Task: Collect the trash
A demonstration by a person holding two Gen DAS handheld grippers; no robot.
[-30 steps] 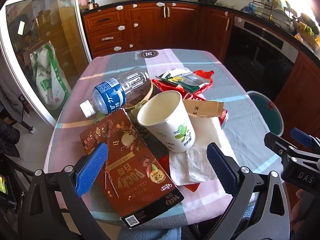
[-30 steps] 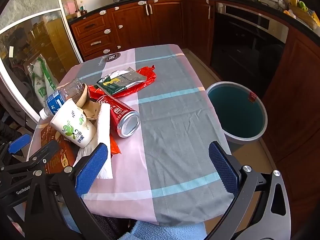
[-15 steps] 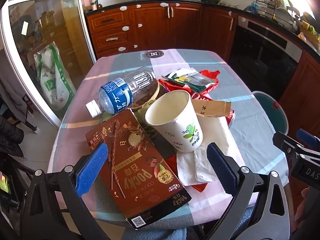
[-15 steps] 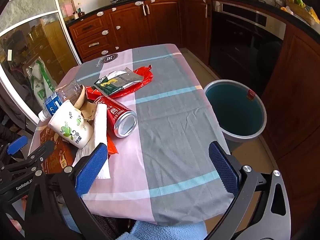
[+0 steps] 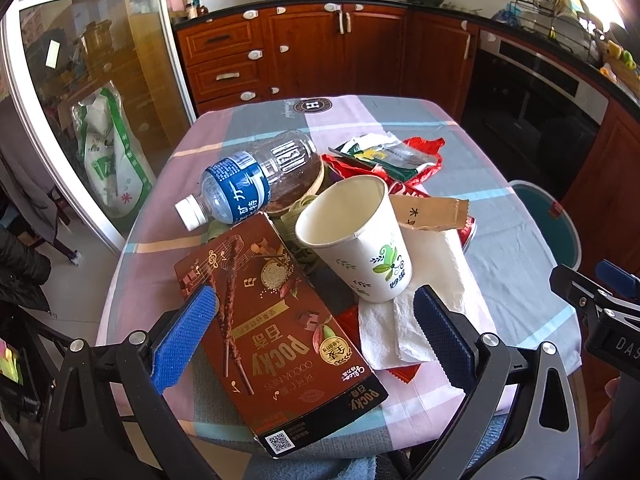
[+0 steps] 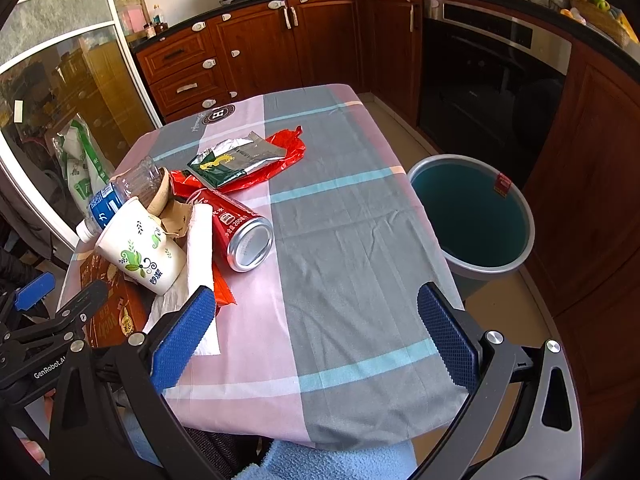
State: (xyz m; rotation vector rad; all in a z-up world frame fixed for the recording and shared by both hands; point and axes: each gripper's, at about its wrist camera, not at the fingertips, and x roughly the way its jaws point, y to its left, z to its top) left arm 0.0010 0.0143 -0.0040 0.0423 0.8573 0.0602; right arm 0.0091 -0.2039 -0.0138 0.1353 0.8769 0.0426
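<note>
red can (image 6: 244, 229) lengthwise, base toward camera

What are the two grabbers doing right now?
Left gripper: open, holding nothing.
Right gripper: open, holding nothing.

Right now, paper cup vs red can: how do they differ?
The paper cup is white with a green leaf print; the red can is red metal with a silver end. The paper cup tilts, propped on the pile, its open mouth up and away from the right wrist camera; the red can lies flat on its side, closed silver end toward that camera. The cup looks wider. Both touch the white napkin, and neither is gripped.
</note>
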